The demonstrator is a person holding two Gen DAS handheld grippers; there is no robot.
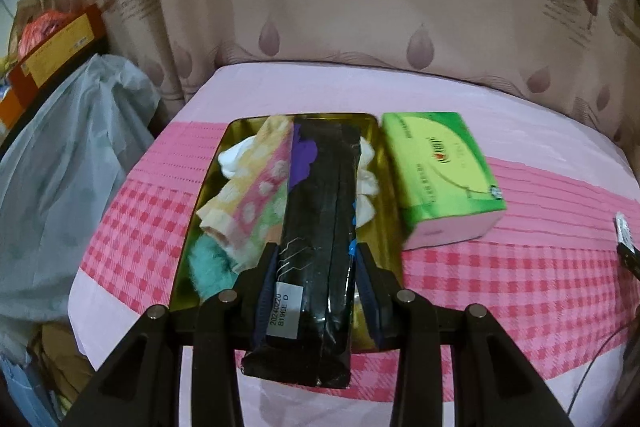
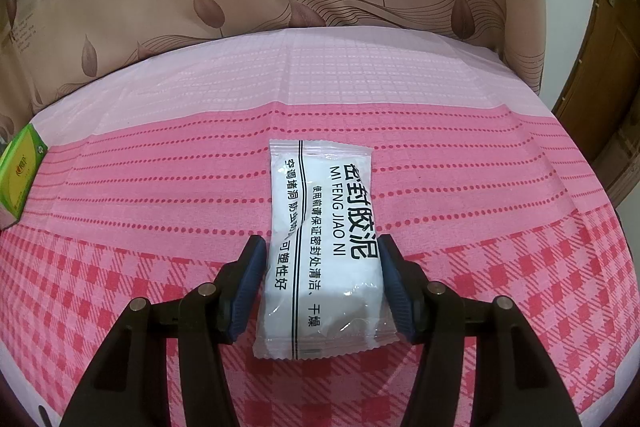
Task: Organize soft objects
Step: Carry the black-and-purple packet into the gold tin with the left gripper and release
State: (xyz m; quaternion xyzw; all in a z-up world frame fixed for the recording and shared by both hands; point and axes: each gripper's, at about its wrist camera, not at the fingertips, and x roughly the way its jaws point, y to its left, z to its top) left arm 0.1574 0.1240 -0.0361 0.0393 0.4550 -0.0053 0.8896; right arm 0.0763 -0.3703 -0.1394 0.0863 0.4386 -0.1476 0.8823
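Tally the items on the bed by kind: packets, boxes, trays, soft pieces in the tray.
Packets: 2 – black packet in the left gripper, white packet between the right gripper fingers.
Boxes: 1 – green box.
Trays: 1 – gold tray.
Soft pieces in tray: at least 4 – dotted sock, teal fluff, two white pieces.
Total: at least 8.

- A pink cloth with checks and dotted stripes (image 2: 160, 307) covers the table.
- A beige curtain with brown leaves and printed words (image 1: 360, 7) hangs behind the table.
- A pale blue-grey plastic bag (image 1: 68, 163) sits left of the table.
- A red and yellow cardboard box (image 1: 56, 47) lies behind the bag.
- A brown wooden door (image 2: 612, 75) stands at the right.
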